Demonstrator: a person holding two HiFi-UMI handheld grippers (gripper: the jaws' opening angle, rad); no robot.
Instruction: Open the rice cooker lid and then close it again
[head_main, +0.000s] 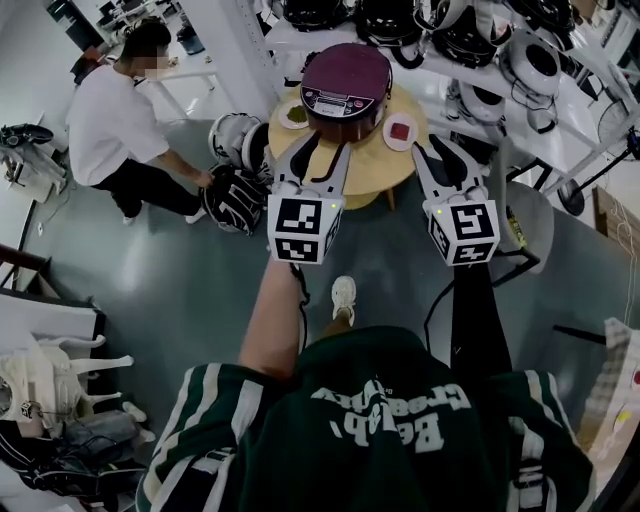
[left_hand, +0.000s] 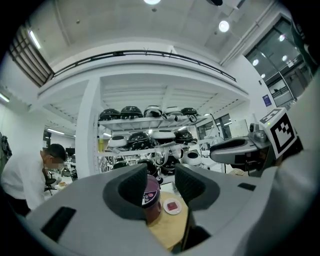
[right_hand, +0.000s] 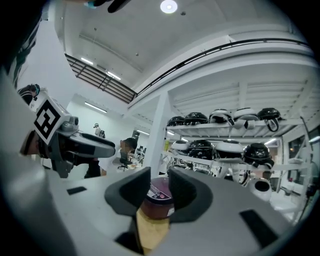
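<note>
We stand on a grey floor before white shelves (head_main: 480, 75) stacked with helmets (head_main: 530, 62). Ahead of us sits a round wooden table (head_main: 370, 165), and on it the rice cooker (head_main: 346, 85), lid down, between a small green dish (head_main: 294, 116) and a plate (head_main: 398, 131) with something red. Our left gripper (head_main: 322, 150) hangs short of the cooker, jaws apart and gripping nothing. Our right gripper (head_main: 443, 150) is beside it, its gap narrower and also empty. A person (head_main: 115, 125) crouches at the left.

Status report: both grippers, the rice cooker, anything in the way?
Left gripper, right gripper: open, empty. Maroon round rice cooker: closed, untouched. Path clear.
</note>
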